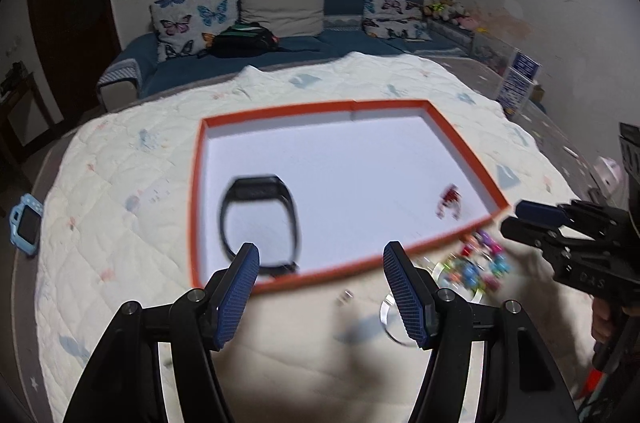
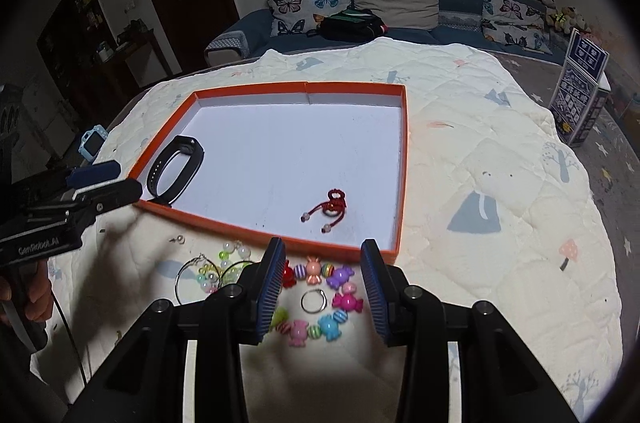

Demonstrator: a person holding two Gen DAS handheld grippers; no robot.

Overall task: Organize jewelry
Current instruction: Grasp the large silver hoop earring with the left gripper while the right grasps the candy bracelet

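An orange-rimmed white tray (image 1: 276, 111) (image 2: 403, 159) lies on the quilted bed. In it are a black wristband (image 1: 258, 219) (image 2: 174, 169) at the left and a red cord bracelet (image 1: 450, 201) (image 2: 330, 209) at the right. My left gripper (image 1: 320, 289) is open and empty, over the tray's near edge by the wristband. My right gripper (image 2: 324, 291) is open and empty, hovering over a colourful candy-bead bracelet (image 2: 334, 303) and a small silver ring (image 2: 313, 301) in front of the tray. Hoop earrings (image 2: 192, 277) and pearl beads (image 2: 234, 251) lie to its left.
A blue child's smartwatch (image 1: 25, 223) (image 2: 94, 143) lies at the bed's left edge. A small stud earring (image 2: 178, 239) sits on the quilt near the tray. A sofa with butterfly cushions (image 2: 308, 3) stands beyond the bed. A printed box (image 2: 580, 95) stands at the right.
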